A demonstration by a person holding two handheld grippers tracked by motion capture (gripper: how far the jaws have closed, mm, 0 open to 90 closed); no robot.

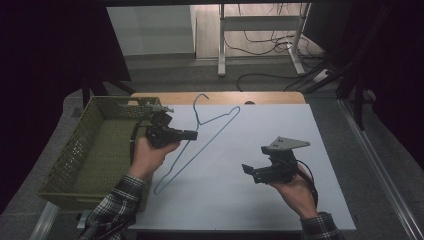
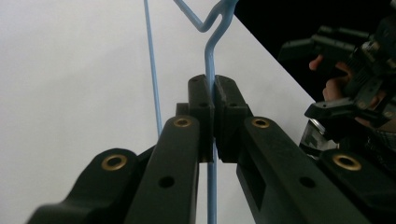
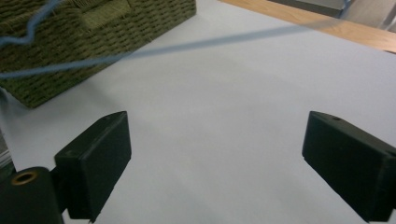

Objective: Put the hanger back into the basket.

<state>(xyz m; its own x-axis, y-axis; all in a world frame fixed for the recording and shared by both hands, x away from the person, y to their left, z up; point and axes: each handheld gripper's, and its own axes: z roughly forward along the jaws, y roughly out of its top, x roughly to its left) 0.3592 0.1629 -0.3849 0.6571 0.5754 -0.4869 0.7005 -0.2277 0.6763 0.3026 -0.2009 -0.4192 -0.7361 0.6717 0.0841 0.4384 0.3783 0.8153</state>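
Hanger (image 1: 200,137): thin light-blue wire, lying slantwise over the white mat (image 1: 280,130), hook end toward the far edge, long axis running from far-centre down to the near-left, next to the green basket (image 1: 80,150) at the mat's left edge. Left gripper (image 1: 192,134) is clamped tight on the wire w/ pads together on it, clear in the left gripper view (image 2: 211,93). Right gripper (image 1: 248,173) sits well apart near the mat's near-right, jaws wide apart, nothing btwn them. Left hand is nearer; basket lies just left of it, so prob. the hanger goes there.
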